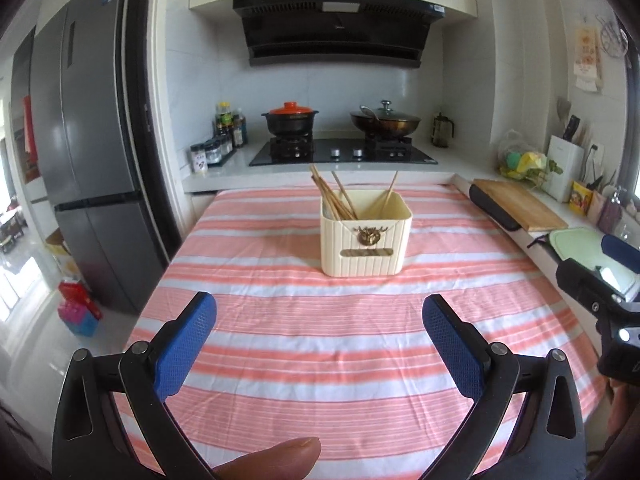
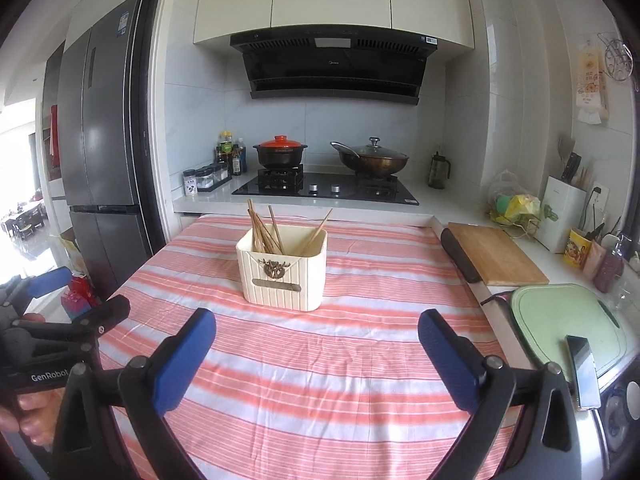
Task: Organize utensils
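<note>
Judging by the bare cloth (image 1: 320, 360), the task looks nearly done: the chopsticks (image 1: 334, 198) stand in the holder (image 1: 366, 236) mid-table, though strays may lie out of view, while both the left gripper (image 1: 320, 320) and right gripper (image 2: 316, 332) hang wide apart and empty.

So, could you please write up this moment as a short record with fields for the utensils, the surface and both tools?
utensils: wooden chopsticks standing in a cream holder, most leaning in its left part, one or two at the right
holder: upright near the middle of the table, brass ornament on its front
surface: pink and white striped cloth
left tool: open, holding nothing, above the cloth
right tool: open, holding nothing, above the cloth
beside the table: wooden cutting board on the counter to the right
</note>
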A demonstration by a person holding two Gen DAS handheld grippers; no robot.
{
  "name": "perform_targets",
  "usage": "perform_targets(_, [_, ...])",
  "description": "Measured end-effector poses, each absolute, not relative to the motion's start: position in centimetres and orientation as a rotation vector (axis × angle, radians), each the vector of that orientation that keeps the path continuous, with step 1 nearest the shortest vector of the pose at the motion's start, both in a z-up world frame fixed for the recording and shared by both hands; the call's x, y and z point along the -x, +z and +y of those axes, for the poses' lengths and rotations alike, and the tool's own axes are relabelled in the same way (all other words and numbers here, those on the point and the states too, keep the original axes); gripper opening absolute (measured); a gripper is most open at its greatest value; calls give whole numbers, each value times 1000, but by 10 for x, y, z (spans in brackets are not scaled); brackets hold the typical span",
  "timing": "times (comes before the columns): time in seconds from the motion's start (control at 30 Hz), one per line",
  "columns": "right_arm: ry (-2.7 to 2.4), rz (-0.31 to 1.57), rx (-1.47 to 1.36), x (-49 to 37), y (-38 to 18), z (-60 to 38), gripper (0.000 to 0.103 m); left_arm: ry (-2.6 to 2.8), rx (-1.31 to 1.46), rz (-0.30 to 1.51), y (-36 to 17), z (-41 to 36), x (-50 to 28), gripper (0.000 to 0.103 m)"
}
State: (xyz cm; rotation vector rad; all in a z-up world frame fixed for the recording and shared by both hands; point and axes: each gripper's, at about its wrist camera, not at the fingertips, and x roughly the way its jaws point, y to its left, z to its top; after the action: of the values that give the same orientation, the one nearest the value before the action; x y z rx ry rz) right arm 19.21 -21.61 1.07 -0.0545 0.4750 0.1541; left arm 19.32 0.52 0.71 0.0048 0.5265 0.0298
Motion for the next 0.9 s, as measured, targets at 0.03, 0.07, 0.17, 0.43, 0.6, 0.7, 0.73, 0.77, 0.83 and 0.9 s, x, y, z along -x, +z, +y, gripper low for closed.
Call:
perform_targets(0.03, [153,469,56,-187,12,-216,103,33,-8,519,10,4,-190,103])
perform_targets(0.07, [153,464,54,-184,13,-216,103,38,-12,513,12,3,-188,103])
perform_targets(0.17, [149,454,49,-175,17,-217,103,41,-15,504,18,1,-182,103])
perform_targets(0.43, [176,438,46,-160,22,-213,103,63,-21,518,17,0,-180,103])
perform_targets(0.6, [179,436,52,-158,23,-211,103,62,-32,518,17,-1,-179,103])
perform_targets(0.7, [184,436,46,-156,24,-211,103,61,-30,518,17,-2,-179,103])
perform_targets(0.73, [184,435,46,-156,24,-210,103,61,-30,519,17,-2,-179,103])
perform_targets(0.77, [182,434,47,-156,24,-210,103,60,-29,519,17,-2,-179,103])
perform_targets(0.83, [182,434,50,-155,24,-210,103,61,-32,519,17,-2,-179,103])
perform_targets(0.9, [185,436,50,-155,23,-210,103,62,-32,518,17,-1,-179,103])
